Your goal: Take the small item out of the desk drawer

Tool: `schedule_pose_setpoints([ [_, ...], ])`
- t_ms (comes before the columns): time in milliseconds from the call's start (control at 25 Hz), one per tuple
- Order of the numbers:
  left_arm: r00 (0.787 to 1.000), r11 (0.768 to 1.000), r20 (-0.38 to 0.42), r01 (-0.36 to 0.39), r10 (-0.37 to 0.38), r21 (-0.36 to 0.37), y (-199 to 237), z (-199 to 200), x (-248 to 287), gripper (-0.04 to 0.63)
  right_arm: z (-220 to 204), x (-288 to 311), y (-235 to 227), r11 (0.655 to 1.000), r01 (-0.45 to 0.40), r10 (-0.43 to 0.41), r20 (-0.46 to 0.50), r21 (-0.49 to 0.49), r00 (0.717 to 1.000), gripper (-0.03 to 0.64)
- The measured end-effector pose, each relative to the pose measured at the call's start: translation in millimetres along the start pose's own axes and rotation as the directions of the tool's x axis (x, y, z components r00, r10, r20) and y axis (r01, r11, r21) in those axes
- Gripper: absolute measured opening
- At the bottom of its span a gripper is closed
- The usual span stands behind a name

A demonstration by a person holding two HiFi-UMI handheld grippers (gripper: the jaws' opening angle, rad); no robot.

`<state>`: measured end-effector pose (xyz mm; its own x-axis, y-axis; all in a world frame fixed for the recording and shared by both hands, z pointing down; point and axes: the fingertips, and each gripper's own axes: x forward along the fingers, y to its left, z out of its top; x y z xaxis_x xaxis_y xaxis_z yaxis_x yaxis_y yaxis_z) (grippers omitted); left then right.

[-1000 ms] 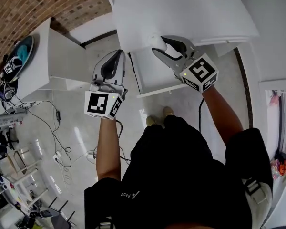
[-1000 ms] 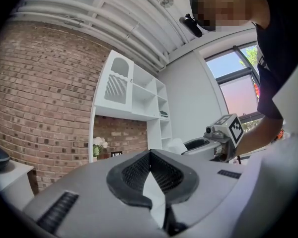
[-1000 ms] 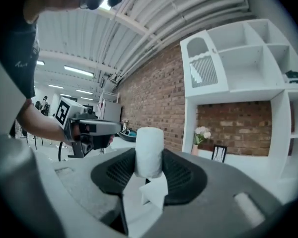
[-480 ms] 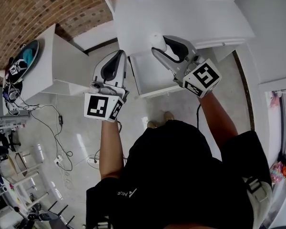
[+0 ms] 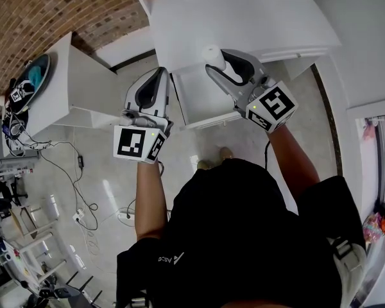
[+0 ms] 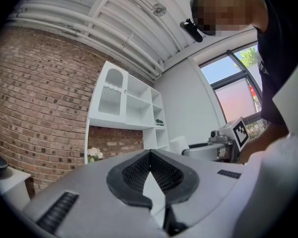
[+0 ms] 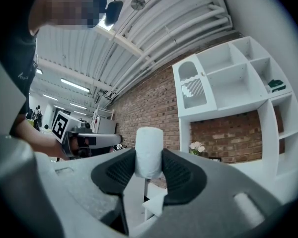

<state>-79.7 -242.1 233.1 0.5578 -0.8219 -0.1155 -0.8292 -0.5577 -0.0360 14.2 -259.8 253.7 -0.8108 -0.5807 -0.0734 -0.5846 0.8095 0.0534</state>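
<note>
In the head view my right gripper (image 5: 214, 61) is shut on a small white roll (image 5: 212, 55), held over the back of the open white drawer (image 5: 202, 101) at the edge of the white desk (image 5: 244, 18). The right gripper view shows the roll (image 7: 149, 151) upright, pinched between both dark pads of that gripper (image 7: 149, 166). My left gripper (image 5: 162, 74) hangs just left of the drawer. Its jaws (image 6: 150, 155) meet at the tips with nothing between them. From the left gripper view the right gripper (image 6: 223, 143) appears at the right.
A white side cabinet (image 5: 70, 82) stands at the left with a round dark object (image 5: 25, 79) on it. Cables (image 5: 70, 172) trail over the pale floor. A white shelf unit (image 7: 228, 83) and flowers (image 7: 196, 147) stand against the brick wall.
Both grippers stay almost where they were. The right one keeps its hold on the white roll over the drawer. The head view has shifted slightly.
</note>
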Motion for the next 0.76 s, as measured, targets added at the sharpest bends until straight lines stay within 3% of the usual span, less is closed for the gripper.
schedule_pose_setpoints([
  [560, 1.0, 1.0, 0.006, -0.002, 0.002, 0.006, -6.7, -1.4, -0.1, 0.0, -5.3, -11.9, -5.2, 0.999, 0.022, -0.023, 0.016, 0.03, 1.0, 0.164],
  [760, 1.0, 1.0, 0.008, -0.003, 0.003, 0.008, -5.6, 2.2, -0.7, 0.0, -1.2, -9.9, -2.3, 1.0, 0.011, -0.011, 0.002, -0.009, 1.0, 0.164],
])
